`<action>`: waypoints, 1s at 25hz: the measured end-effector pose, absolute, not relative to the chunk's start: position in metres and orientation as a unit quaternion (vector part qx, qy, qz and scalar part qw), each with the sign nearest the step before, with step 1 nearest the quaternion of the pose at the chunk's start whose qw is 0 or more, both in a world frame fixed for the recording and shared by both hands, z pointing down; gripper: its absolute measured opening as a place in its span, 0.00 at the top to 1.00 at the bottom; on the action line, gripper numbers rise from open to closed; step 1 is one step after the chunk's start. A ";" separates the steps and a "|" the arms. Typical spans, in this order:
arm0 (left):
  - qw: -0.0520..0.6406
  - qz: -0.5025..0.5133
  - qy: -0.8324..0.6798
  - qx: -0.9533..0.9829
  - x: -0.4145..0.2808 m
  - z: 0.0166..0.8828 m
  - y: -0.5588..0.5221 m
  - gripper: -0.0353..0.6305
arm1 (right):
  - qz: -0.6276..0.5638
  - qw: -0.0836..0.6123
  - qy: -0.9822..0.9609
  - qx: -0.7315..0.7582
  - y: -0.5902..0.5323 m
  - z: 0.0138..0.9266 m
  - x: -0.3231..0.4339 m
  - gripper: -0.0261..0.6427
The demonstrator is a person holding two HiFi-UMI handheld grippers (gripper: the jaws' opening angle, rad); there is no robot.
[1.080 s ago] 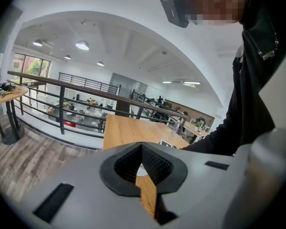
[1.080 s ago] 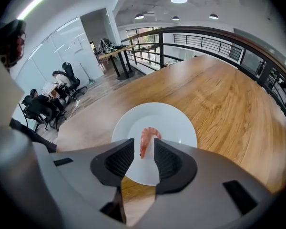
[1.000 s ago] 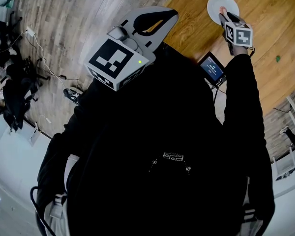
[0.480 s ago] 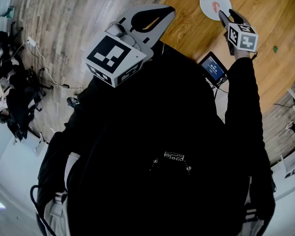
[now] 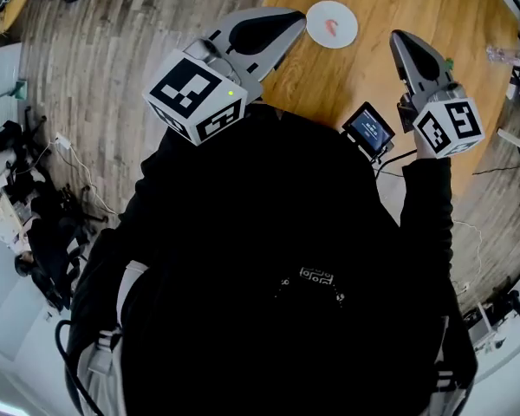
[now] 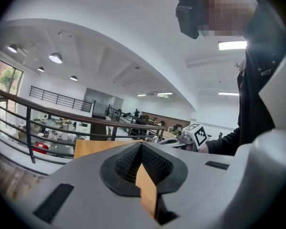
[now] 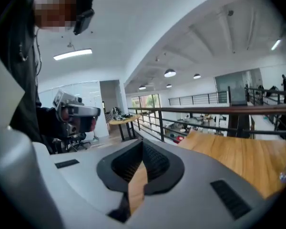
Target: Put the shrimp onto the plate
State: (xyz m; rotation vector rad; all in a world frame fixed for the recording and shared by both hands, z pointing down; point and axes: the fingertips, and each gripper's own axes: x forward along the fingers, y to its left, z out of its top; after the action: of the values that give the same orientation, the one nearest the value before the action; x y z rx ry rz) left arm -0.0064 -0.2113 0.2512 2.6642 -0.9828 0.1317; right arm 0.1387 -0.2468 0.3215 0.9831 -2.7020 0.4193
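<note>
The shrimp lies on the plate; the plate sits far on the table; a small screen stands nearer, right of the plate; cables lie on the floor, left.

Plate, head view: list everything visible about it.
The plate is small, round and white. It looks like plain smooth ceramic or plastic, with no pattern visible. It lies flat on the wooden table, near the table's left edge at the top of the head view. One small pinkish-red curved shrimp lies near its middle. Nothing else is seen touching it. Rim detail is too small to tell.
</note>
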 end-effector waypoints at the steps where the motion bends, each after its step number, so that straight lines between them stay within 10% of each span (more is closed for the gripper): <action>1: 0.143 0.036 -0.326 0.934 0.005 0.247 -0.207 0.95 | 0.128 0.103 -0.928 0.333 -0.235 0.308 0.144 0.93; 25: 0.121 0.035 -0.212 0.969 0.054 0.249 -0.194 0.95 | 0.097 0.037 -0.945 0.312 -0.187 0.248 0.115 0.94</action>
State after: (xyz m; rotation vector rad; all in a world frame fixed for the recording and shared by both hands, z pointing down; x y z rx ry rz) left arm 0.0537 -0.1936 0.2491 2.8306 -0.6185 0.1030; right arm 0.1151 -0.1872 0.2484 0.9573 -2.9000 0.2969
